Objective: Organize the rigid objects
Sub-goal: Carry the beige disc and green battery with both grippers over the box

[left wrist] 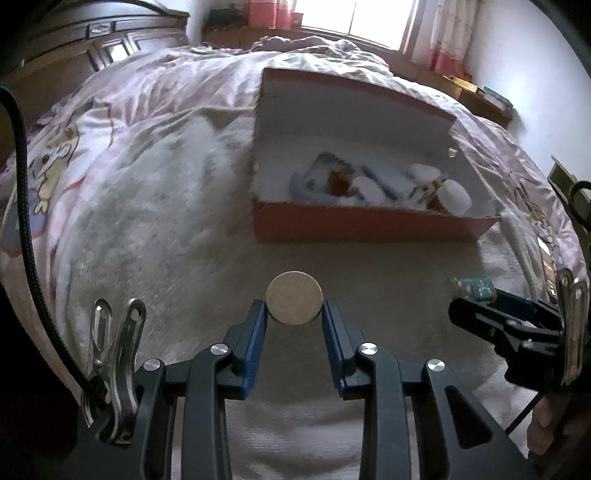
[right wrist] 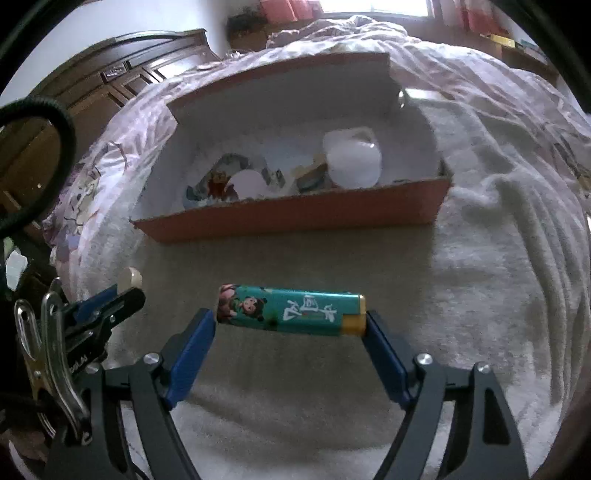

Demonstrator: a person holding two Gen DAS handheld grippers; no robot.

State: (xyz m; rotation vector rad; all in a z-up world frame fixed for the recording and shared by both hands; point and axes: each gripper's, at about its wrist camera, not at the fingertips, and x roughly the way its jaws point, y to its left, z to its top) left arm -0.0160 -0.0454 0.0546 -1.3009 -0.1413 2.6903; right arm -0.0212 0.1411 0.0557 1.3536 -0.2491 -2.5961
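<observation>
My left gripper (left wrist: 294,312) is shut on a round tan wooden disc (left wrist: 294,302), held edge to edge above a white towel. My right gripper (right wrist: 290,319) is shut on a teal lighter (right wrist: 290,309) with a cartoon figure and a gold end, gripped by its two ends. An orange cardboard box (left wrist: 362,223) with a white inside lies ahead on the bed; it also shows in the right wrist view (right wrist: 295,218). It holds several items, among them white round caps (right wrist: 352,162) and a printed card (right wrist: 218,181). The right gripper (left wrist: 476,301) shows at the right in the left wrist view, the left gripper (right wrist: 122,291) at the left in the right wrist view.
A white fluffy towel (right wrist: 480,258) covers the bed under both grippers. Pink patterned bedding (left wrist: 129,110) lies around it. A dark wooden headboard (right wrist: 122,81) stands to the left. A window with pink curtains (left wrist: 354,18) is at the back.
</observation>
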